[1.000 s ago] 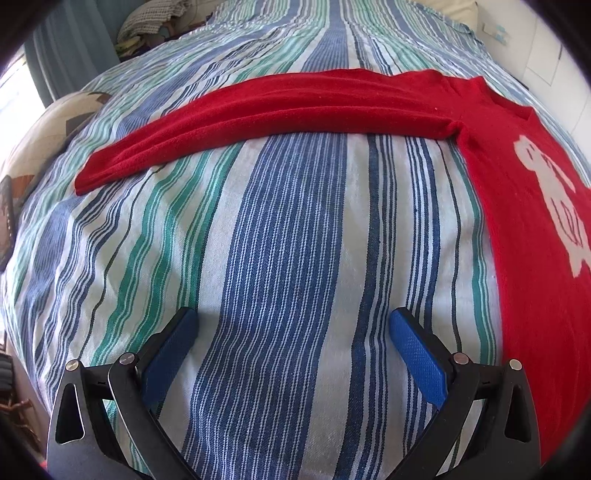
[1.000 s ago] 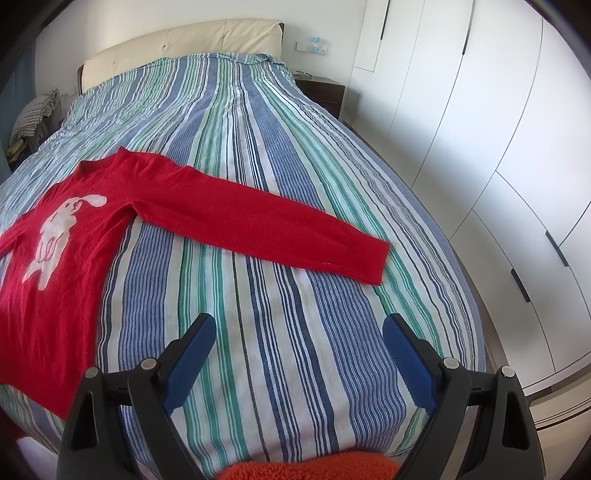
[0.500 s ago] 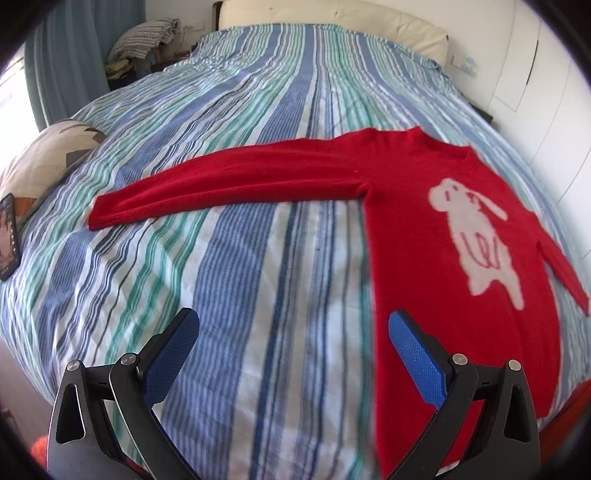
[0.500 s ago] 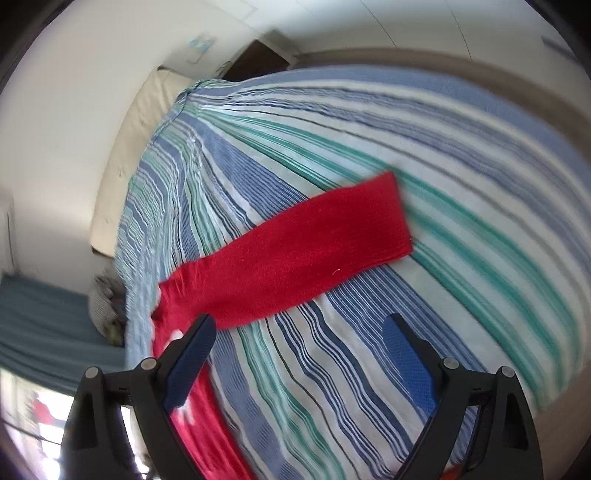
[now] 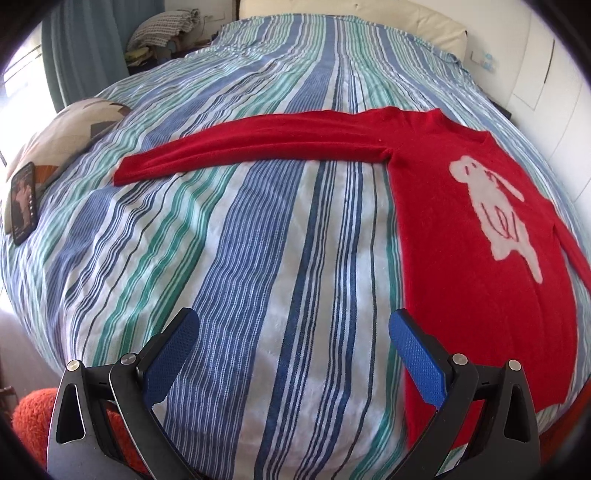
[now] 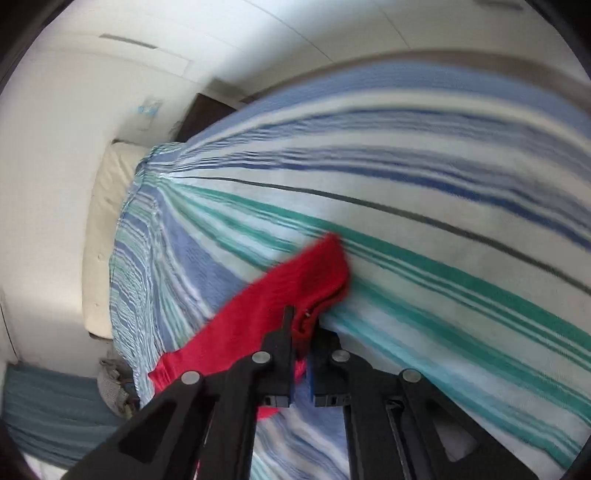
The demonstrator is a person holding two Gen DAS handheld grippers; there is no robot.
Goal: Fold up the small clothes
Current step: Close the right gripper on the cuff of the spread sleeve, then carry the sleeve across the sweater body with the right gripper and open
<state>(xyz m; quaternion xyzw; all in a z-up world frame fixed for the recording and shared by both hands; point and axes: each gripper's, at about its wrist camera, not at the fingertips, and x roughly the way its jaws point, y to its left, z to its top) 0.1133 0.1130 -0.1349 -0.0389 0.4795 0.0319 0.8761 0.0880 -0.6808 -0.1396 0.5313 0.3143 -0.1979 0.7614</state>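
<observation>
A small red sweater (image 5: 461,229) with a white rabbit figure lies flat on the striped bedspread (image 5: 258,258), its left sleeve (image 5: 240,147) stretched out to the left. My left gripper (image 5: 293,350) is open and empty above the bed's near edge, left of the sweater's body. In the right wrist view my right gripper (image 6: 303,332) is shut on the cuff of the sweater's right sleeve (image 6: 295,288), which lifts off the bedspread (image 6: 443,221). The view is blurred.
A phone (image 5: 23,203) leans on a patterned cushion (image 5: 62,136) at the bed's left edge. Folded clothes (image 5: 162,33) lie at the far left. A cream headboard (image 5: 369,14) and white wardrobe doors (image 5: 554,92) bound the bed. An orange fluffy thing (image 5: 29,417) lies below the left gripper.
My right gripper has moved down onto the right sleeve's cuff and shut on it. My left gripper has drawn back slightly and stays open.
</observation>
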